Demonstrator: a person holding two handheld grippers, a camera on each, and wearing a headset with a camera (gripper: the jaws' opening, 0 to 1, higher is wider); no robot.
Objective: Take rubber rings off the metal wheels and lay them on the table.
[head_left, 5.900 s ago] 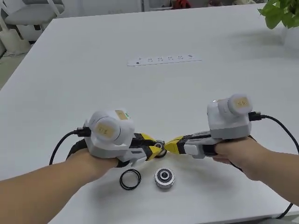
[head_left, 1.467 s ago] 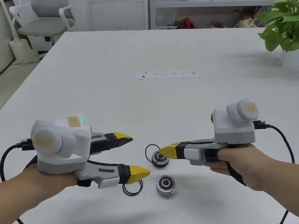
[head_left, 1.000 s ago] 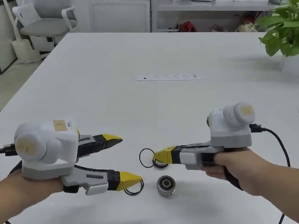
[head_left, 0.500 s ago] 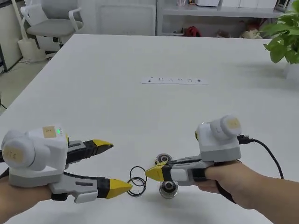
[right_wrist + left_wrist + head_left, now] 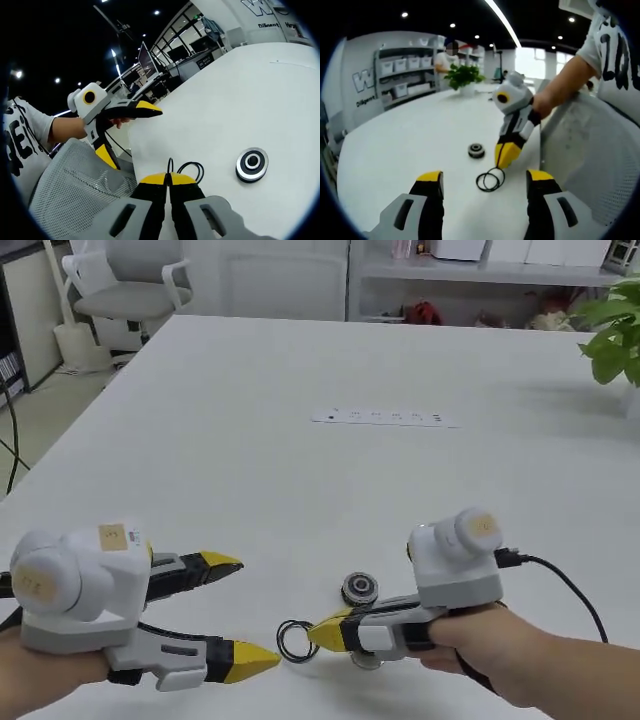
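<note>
My right gripper [image 5: 318, 634] is shut on a thin black rubber ring [image 5: 291, 638], holding it low at the near edge of the white table [image 5: 300, 470]. The ring overlaps a second black ring [image 5: 489, 181] lying there. The right gripper view shows both loops [image 5: 192, 170] just past the shut yellow tips [image 5: 169, 177]. A bare metal wheel [image 5: 359, 588] lies flat just beyond that gripper. Part of another wheel [image 5: 366, 661] peeks out under it. At the near left my left gripper [image 5: 250, 610] is open and holds nothing, its jaws [image 5: 485, 176] pointing at the rings.
A white power strip [image 5: 388, 418] lies mid-table. A potted plant [image 5: 615, 330] stands at the far right, and an office chair [image 5: 130, 280] beyond the far left corner. The right gripper's cable [image 5: 560, 575] trails right. A grey mesh chair [image 5: 585, 150] is close behind the near edge.
My right gripper carried the ring away from the wheel, toward the near edge, onto the ring lying there. The left gripper stayed open and hardly moved. The head camera tilted up.
</note>
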